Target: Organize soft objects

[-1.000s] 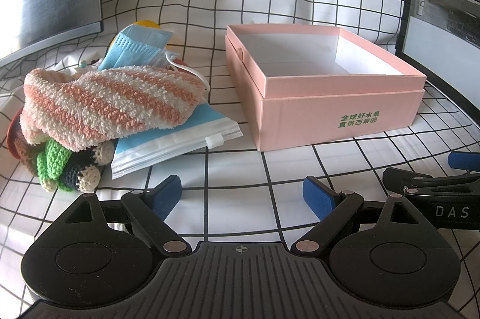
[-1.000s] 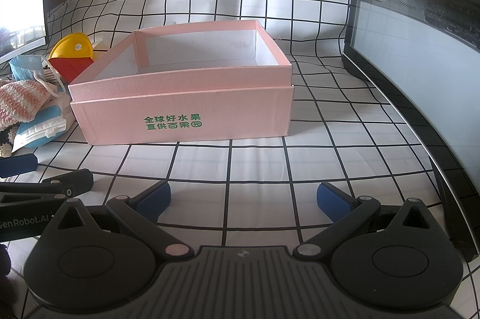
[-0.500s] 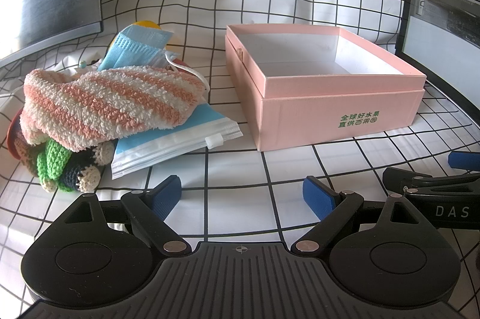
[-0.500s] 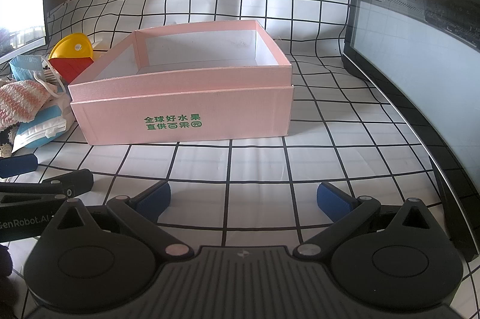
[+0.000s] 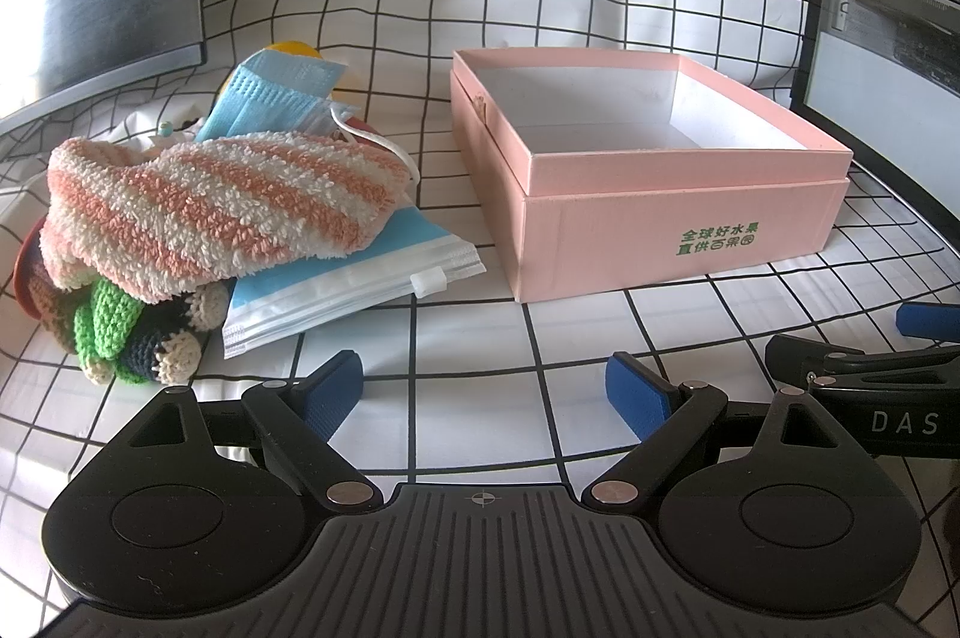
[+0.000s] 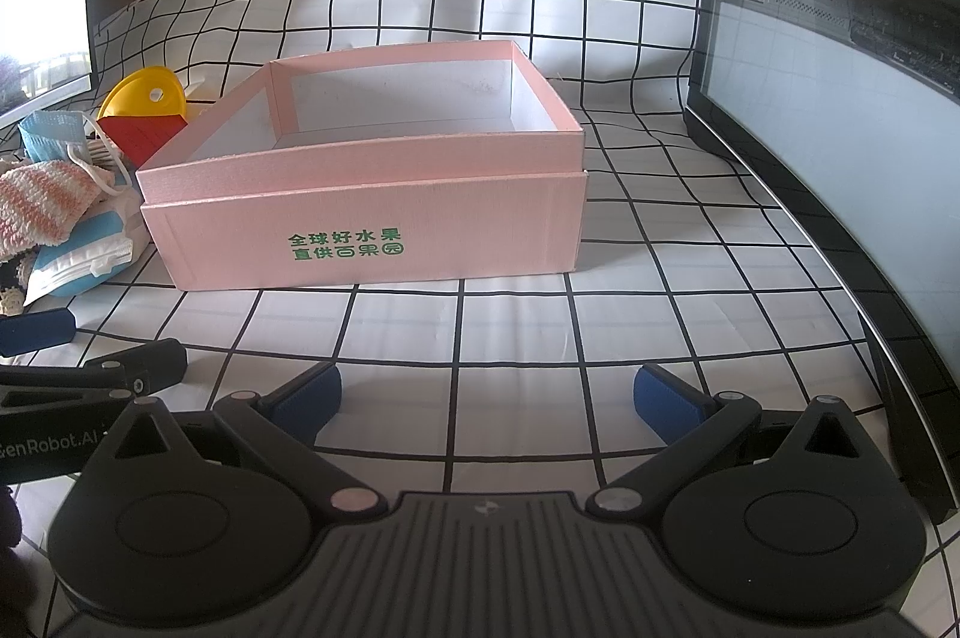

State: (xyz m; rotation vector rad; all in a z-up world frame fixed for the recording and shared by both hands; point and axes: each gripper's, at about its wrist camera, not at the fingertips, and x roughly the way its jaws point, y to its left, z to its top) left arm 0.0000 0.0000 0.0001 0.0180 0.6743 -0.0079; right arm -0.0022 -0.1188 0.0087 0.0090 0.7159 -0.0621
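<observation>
The left tool (image 5: pixel 483 389) sits low over the checked cloth (image 5: pixel 468 338) on the table, its blue-padded fingers (image 5: pixel 636 392) spread wide with nothing between them. The right tool (image 6: pixel 486 395) is just beside it, likewise spread apart and empty, resting near the cloth. Ahead of both stands an open pink box (image 5: pixel 678 230) with green lettering on its near wall and a white inside that holds nothing visible. Left of the box, close to it, lies a heap of soft things: an orange-and-white striped fuzzy cloth (image 5: pixel 210 206) lies on top, over a clear zip bag (image 5: pixel 354 290) with blue contents and a crocheted piece (image 5: pixel 120 332) in green, navy and cream. A blue face mask (image 5: pixel 270 98) leans behind the striped cloth, and a yellow and red object (image 6: pixel 147 110) sits at the back of the heap. A computer case (image 6: pixel 840 38) flanks the right side.
</observation>
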